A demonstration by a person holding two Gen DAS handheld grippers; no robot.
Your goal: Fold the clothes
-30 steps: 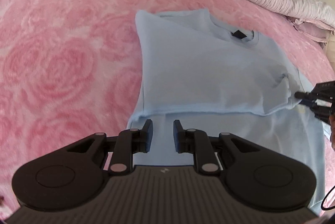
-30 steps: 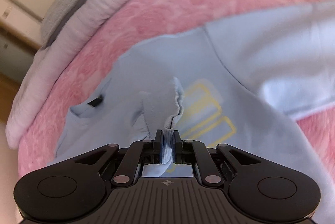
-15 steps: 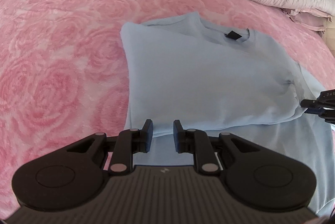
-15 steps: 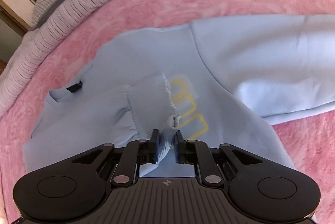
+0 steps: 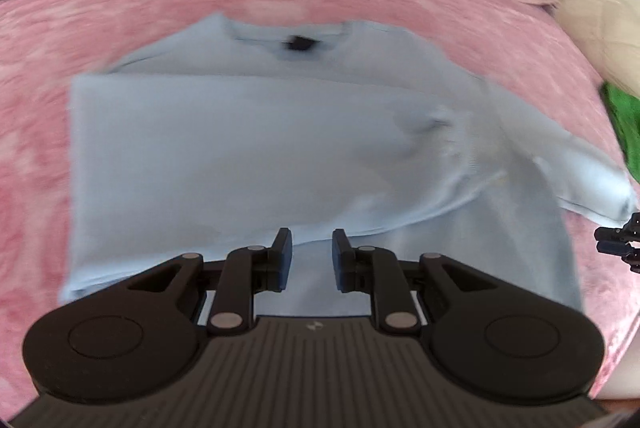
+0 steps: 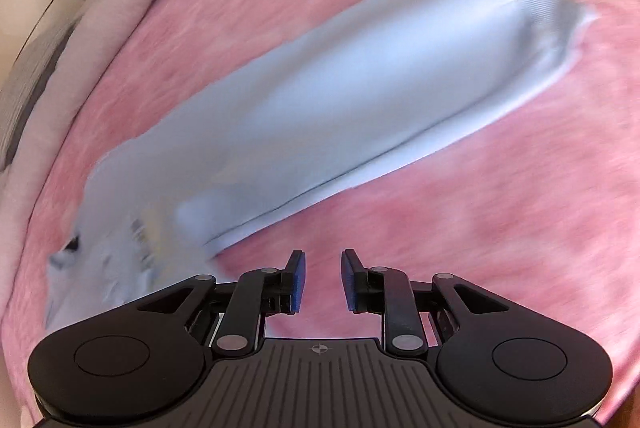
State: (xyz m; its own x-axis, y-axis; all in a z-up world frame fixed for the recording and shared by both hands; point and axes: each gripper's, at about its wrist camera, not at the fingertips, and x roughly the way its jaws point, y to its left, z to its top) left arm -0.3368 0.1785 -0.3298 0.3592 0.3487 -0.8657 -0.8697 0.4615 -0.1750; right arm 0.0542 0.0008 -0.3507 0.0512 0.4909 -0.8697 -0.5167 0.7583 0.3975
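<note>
Both my hand-held grippers are empty, and the blue sweater lies on the pink bed.

I see the light blue sweater [image 5: 248, 155] lying flat on the pink blanket [image 5: 36, 131], with one sleeve folded across its front. The other sleeve [image 6: 360, 99] stretches out over the blanket. My left hand-held gripper [image 5: 310, 260] sits above the sweater's bottom edge with its fingers apart, holding nothing. My right hand-held gripper [image 6: 322, 282] is over bare blanket, just beside the sleeve, fingers apart too. Something green [image 5: 624, 131] lies at the bed's far side. Both pictures are blurry.
</note>
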